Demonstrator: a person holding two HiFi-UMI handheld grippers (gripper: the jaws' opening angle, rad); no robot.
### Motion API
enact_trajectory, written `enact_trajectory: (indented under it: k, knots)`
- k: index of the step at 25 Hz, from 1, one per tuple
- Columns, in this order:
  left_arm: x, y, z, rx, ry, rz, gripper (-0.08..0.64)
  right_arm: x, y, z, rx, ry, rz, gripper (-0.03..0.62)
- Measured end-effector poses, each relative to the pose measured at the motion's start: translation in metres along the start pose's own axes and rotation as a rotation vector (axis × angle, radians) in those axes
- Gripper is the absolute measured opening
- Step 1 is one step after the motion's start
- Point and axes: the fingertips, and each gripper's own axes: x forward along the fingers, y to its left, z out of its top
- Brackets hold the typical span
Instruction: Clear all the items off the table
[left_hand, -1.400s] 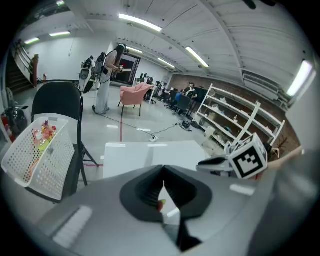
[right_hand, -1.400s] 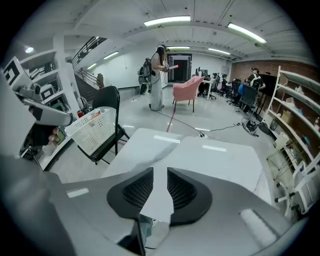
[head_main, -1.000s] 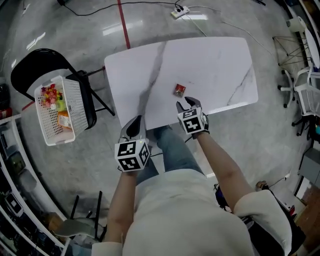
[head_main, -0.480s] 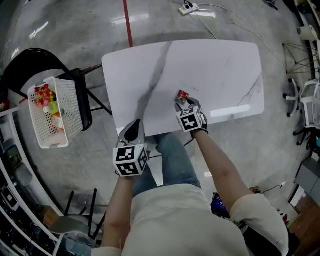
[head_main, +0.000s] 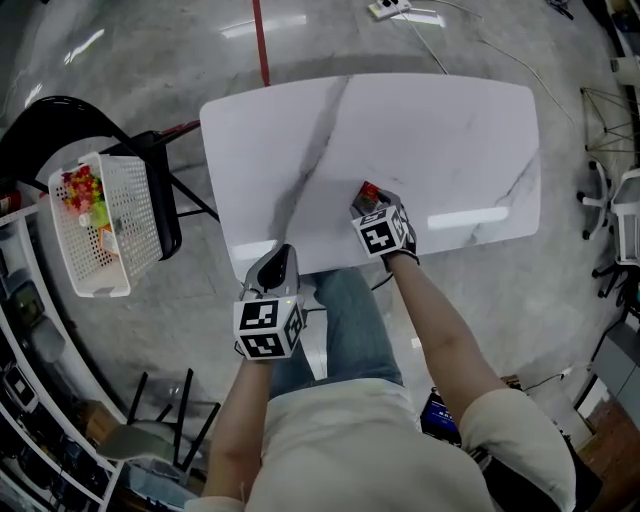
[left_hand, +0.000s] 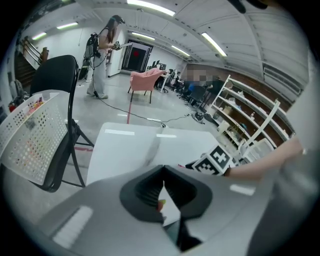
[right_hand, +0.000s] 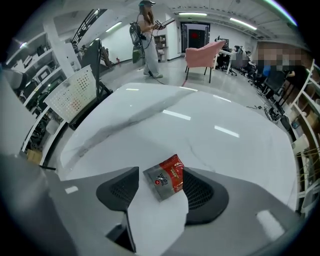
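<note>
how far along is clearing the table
Mostly done: snacks sit in the basket on the chair, and the table holds only one red packet. In hand: the right gripper, its jaws just opening, straddles the packet without gripping it. Still to do: grip it and carry it to the basket.

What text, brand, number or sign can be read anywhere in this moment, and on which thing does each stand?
The small red and silver foil packet on the white marble-look table: white print and a round logo, too small and blurred to read.
The black-and-white marker cubes: square patterns only, no words or numbers.
Nothing else shows legible text.
</note>
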Motion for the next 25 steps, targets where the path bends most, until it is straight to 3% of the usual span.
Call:
enact_trajectory:
  k: [6,12,21,25]
  knots:
    - [0.009,-0.001,-0.006,0.002,0.019,0.004,0.008,0.016,0.003,-0.004,-0.049,0.032,0.034,0.314]
    - [0.014,-0.003,-0.01,0.013,0.031,0.002,0.008,0.022,0.0,-0.006,-0.089,0.032,0.007,0.311]
    - [0.014,-0.006,-0.014,0.012,0.037,0.0,0.008,0.023,-0.005,-0.006,-0.079,0.019,-0.003,0.265]
    - [0.012,-0.006,-0.015,0.012,0.034,0.001,0.008,0.022,0.0,-0.005,-0.098,0.043,-0.014,0.201]
